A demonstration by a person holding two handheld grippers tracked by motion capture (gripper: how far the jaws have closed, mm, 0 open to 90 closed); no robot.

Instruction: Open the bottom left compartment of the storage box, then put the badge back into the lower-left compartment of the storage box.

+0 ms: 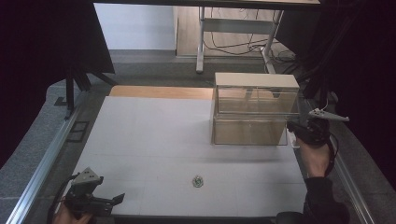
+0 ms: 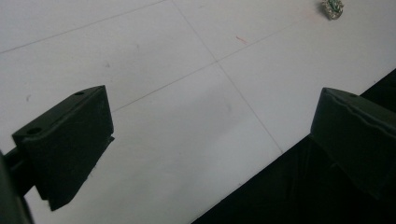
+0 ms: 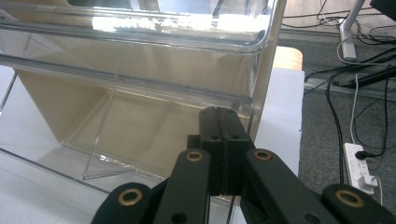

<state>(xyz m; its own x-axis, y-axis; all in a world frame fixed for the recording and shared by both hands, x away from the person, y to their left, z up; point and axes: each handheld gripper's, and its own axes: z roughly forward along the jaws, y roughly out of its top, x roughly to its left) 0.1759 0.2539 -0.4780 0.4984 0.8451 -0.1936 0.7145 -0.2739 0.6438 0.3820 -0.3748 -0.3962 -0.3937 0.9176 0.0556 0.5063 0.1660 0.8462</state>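
Drawer unit (image 1: 256, 108): clear plastic, two tiers, cream top and back, standing at the far right of the white counter (image 1: 154, 140). By appearance it is light, rigid and smooth-walled, so likely to slide or tip if pulled hard; its thin transparent fronts look brittle. The sensible hold is the front lip of a drawer, pinched near its right corner. Right gripper (image 3: 223, 140): jaws pressed together with nothing between them, tips just beside the lower drawer's right front edge; contact cannot be confirmed. Left gripper (image 2: 210, 140): jaws wide apart, holding nothing, hovering over the counter's near left corner. Small greenish object (image 1: 198, 181): lies alone near the front edge, well apart from both grippers.
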